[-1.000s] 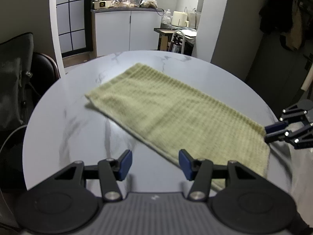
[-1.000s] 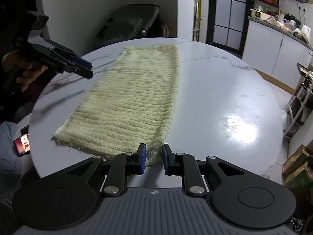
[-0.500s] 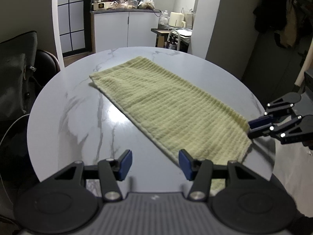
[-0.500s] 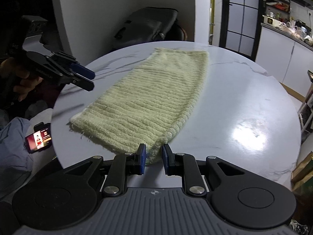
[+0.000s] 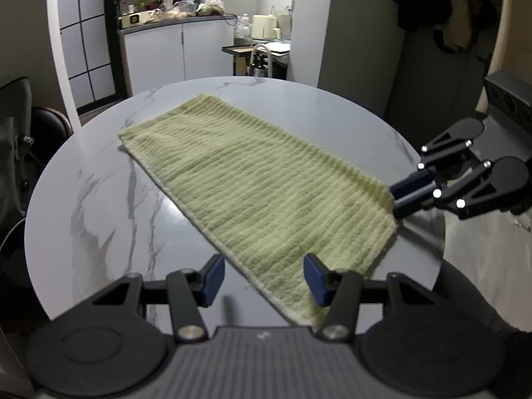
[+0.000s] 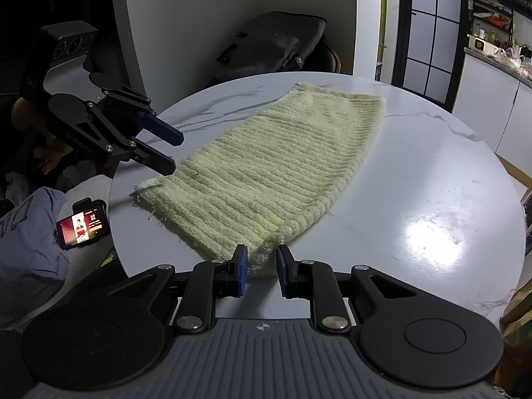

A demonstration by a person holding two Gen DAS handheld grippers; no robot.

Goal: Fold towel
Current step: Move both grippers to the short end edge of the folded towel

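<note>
A pale yellow-green ribbed towel [image 5: 266,186] lies flat on a round white marble table [image 5: 99,206]; it also shows in the right wrist view [image 6: 266,179]. My left gripper [image 5: 262,281] is open, its jaws wide apart, straddling the towel's near corner just above the table edge. It shows in the right wrist view [image 6: 171,151] beside the towel's left corner. My right gripper [image 6: 261,271] is nearly closed, its blue pads on either side of a pinched-up towel corner. In the left wrist view it [image 5: 397,199] meets the towel's right corner.
A phone [image 6: 83,224] with a lit screen lies off the table's left edge by blue cloth [image 6: 26,232]. A dark bag on a chair [image 6: 276,46] stands behind the table. White kitchen cabinets [image 5: 176,53] are further back.
The towel has slid toward the table's near edge. My right gripper's jaws now have a raised towel corner between them. The left gripper has come down to the towel's other near corner, still open.
</note>
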